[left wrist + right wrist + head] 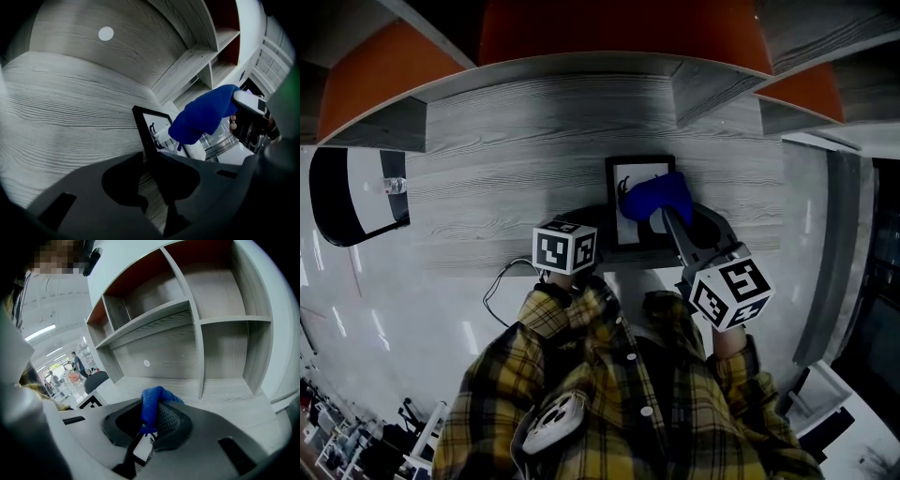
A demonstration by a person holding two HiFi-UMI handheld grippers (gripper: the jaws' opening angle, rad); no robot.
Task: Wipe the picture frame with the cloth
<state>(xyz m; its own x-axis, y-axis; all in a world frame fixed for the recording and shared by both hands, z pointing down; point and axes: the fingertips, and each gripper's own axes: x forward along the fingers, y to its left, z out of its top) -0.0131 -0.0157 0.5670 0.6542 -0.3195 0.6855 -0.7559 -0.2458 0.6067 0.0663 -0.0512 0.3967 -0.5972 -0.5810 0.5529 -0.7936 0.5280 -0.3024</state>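
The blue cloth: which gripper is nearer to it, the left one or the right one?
Right. The right gripper is shut on the cloth, over the picture frame. The left gripper grips the frame's left edge, beside the cloth and not touching it.

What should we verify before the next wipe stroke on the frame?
1. Cloth clamped in the right gripper: ok, a fold sits between its jaws.
2. Left gripper steadying the picture frame: ok, the frame's black edge runs in between its jaws.
3. Cloth over the frame's face: ok, it covers the upper right part.
4. Cloth actually pressing on the face: cannot tell.
5. Uncovered part of the face clean: cannot tell, the pictures are too dark.
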